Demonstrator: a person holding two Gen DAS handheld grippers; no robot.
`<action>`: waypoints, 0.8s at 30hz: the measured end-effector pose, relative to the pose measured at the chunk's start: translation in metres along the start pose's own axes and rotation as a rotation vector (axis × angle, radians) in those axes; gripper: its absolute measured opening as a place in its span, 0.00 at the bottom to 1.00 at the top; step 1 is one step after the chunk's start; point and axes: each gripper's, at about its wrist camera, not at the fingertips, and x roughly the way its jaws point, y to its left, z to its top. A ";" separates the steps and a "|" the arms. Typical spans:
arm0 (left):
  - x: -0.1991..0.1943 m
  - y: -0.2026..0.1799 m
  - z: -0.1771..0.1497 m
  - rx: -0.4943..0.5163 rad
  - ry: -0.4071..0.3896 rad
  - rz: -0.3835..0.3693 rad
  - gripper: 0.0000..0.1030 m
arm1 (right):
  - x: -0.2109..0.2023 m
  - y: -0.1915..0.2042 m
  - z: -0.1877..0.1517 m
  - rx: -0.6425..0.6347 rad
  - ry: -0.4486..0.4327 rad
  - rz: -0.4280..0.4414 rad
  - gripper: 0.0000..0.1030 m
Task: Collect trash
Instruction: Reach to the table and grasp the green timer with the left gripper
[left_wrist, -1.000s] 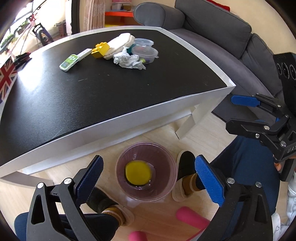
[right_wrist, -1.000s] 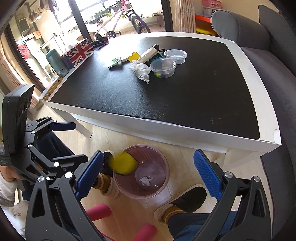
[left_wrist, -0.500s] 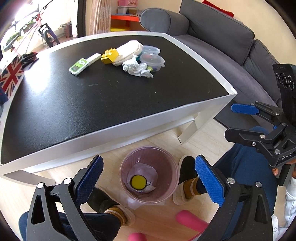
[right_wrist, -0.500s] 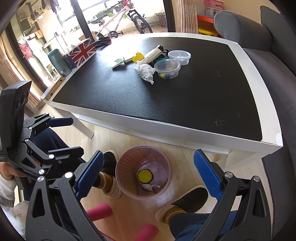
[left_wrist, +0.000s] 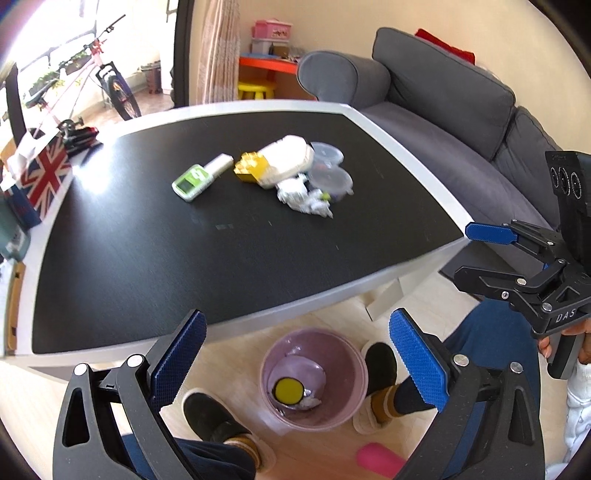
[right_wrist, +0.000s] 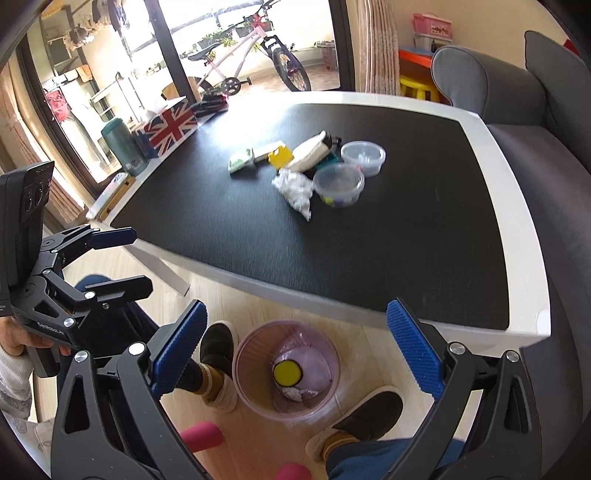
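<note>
A pink trash bin (left_wrist: 345, 402) stands on the floor by the table's near edge, with a yellow disc (left_wrist: 288, 387) and white scraps at its bottom; it also shows in the right wrist view (right_wrist: 251, 373). A crumpled white tissue (left_wrist: 304, 195) lies on the black table among other items, also seen in the right wrist view (right_wrist: 295, 188). My left gripper (left_wrist: 295, 354) is open and empty above the bin. My right gripper (right_wrist: 295, 350) is open and empty above the bin too.
On the black table with a white rim (left_wrist: 258, 317) lie a green device (left_wrist: 192, 182), a yellow block (left_wrist: 251, 168), a white pouch (left_wrist: 286, 160) and two lidded plastic tubs (left_wrist: 330, 181). A grey sofa (left_wrist: 461, 122) stands right. My feet (left_wrist: 210, 413) flank the bin.
The yellow disc fell into the bin and came to rest at its bottom. Both grippers have risen and tilted up, so more of the table and room shows.
</note>
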 end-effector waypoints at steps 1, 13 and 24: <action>-0.001 0.002 0.003 -0.002 -0.005 0.002 0.93 | 0.000 -0.001 0.006 -0.001 -0.007 -0.001 0.94; 0.011 0.037 0.049 -0.003 -0.009 0.018 0.93 | 0.014 -0.012 0.044 0.006 -0.024 -0.005 0.94; 0.058 0.076 0.098 0.012 0.080 0.004 0.93 | 0.033 -0.016 0.050 0.016 0.004 0.006 0.94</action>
